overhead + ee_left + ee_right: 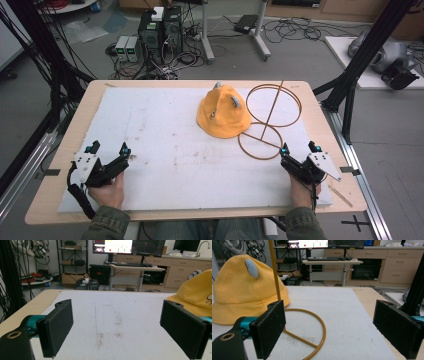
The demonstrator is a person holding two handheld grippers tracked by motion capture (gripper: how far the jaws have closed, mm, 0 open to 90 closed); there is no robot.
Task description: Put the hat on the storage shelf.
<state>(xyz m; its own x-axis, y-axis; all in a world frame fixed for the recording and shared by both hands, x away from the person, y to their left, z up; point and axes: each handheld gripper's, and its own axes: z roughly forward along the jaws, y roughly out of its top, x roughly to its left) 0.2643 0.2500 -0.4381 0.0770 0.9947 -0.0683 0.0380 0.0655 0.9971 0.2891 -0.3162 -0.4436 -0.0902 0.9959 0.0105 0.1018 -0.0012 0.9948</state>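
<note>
Looking down from the high view, you have the left gripper (109, 149) resting near the left front of the white mat (165, 150), its jaws spread apart with nothing between them. Your right gripper (299, 148) sits near the right front corner of the mat, jaws likewise released and bare. The yellow hat (223, 111) lies crown up toward the far right part of the mat, well apart from both grippers. Just beside it, on its right, lies the wire stand (272, 117), two thin brown rings joined by a straight rod; the smaller ring reaches close to your right gripper, and the hat's brim overlaps the rings' left edge.

Through the left gripper view, your two black jaws stand wide apart over bare, lightly stained mat, gripping nothing. The hat (197, 300) shows at the right edge, beyond the right-hand jaw.

Through the right gripper view, your jaws again stand wide open and hold nothing. The hat (244, 290) rests on the mat ahead and to the left, a pale blue ear patch (252, 268) on its crown. One ring of the stand (322, 335) curves across the mat between the jaws, and its rod rises just in front of the hat.
</note>
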